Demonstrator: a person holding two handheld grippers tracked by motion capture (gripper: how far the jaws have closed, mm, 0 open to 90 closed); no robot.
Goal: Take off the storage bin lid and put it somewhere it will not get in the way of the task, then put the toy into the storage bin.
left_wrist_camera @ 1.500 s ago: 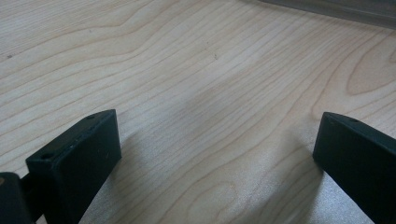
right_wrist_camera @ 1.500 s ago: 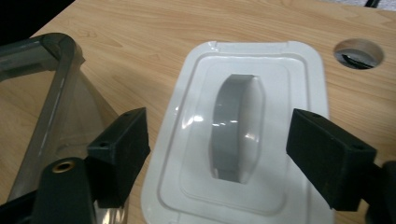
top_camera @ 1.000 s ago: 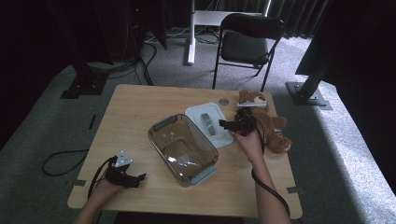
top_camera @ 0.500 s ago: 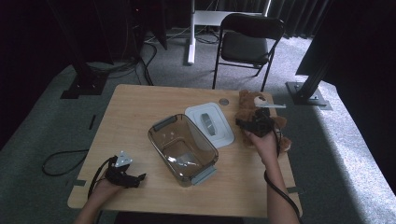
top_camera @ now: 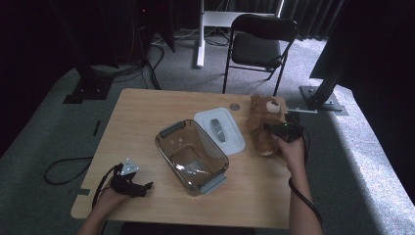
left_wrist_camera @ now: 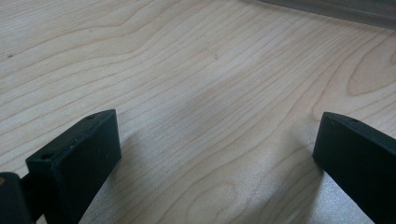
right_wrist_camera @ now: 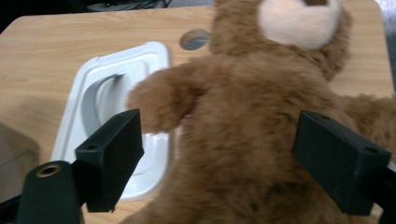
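A brown teddy bear [top_camera: 262, 122] lies on its back at the right of the wooden table [top_camera: 147, 117]. My right gripper [top_camera: 278, 129] hovers open over the bear's belly [right_wrist_camera: 243, 154], its jaws spread on either side of the body. One bear arm reaches over the white lid [right_wrist_camera: 112, 102]. That lid [top_camera: 220, 129] lies flat left of the bear. A clear plastic container [top_camera: 192, 155] with grey latches stands open at the table's middle. My left gripper [top_camera: 139, 187] rests open near the front left edge, above bare wood [left_wrist_camera: 210, 107].
A round cable hole [top_camera: 235, 106] sits in the table behind the lid. A black folding chair [top_camera: 259, 46] stands beyond the far edge, beside a white desk frame [top_camera: 200, 29]. Cables lie on the grey carpet at left [top_camera: 63, 169].
My right gripper has moved right from above the lid to above the teddy bear. The left gripper has stayed put.
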